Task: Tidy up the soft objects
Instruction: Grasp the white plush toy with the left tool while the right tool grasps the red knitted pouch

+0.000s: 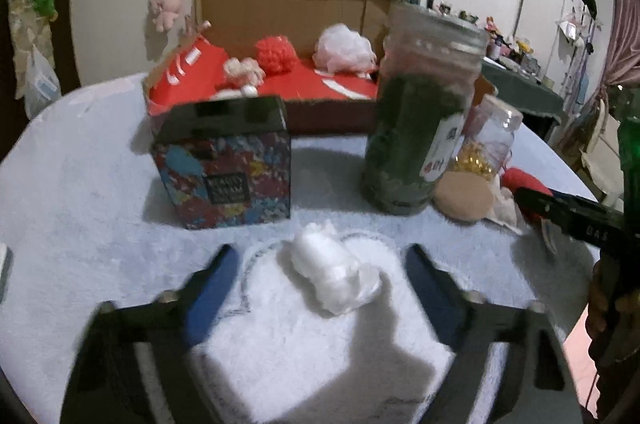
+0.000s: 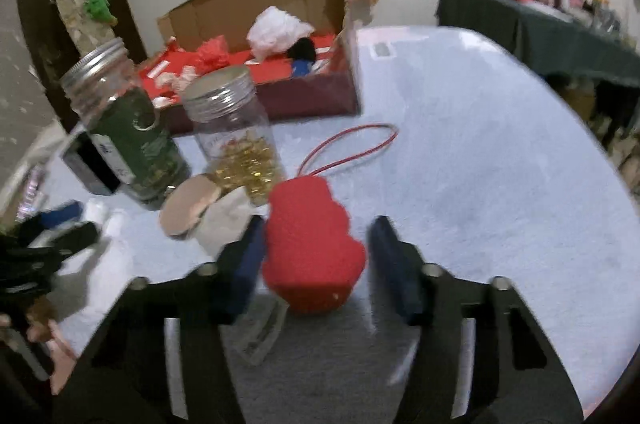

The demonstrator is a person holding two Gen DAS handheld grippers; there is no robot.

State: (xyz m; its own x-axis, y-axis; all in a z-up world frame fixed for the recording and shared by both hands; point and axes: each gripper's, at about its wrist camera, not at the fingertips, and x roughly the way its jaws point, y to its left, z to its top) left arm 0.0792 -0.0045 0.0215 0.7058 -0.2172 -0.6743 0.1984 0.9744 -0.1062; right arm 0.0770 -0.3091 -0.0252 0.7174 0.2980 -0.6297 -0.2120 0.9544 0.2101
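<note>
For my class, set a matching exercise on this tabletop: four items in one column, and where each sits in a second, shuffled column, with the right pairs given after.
Items
1. white fluffy wad
2. red plush piece
3. pale pink pom-pom
4. gold pieces

Places
A. inside the clear jar with the metal lid
B. in the open cardboard box with red lining
C. on the table cover, between the left gripper's open fingers
D. on the table cover, between the right gripper's fingers, with a gap on one side

Pairs: 1-C, 2-D, 3-B, 4-A
</note>
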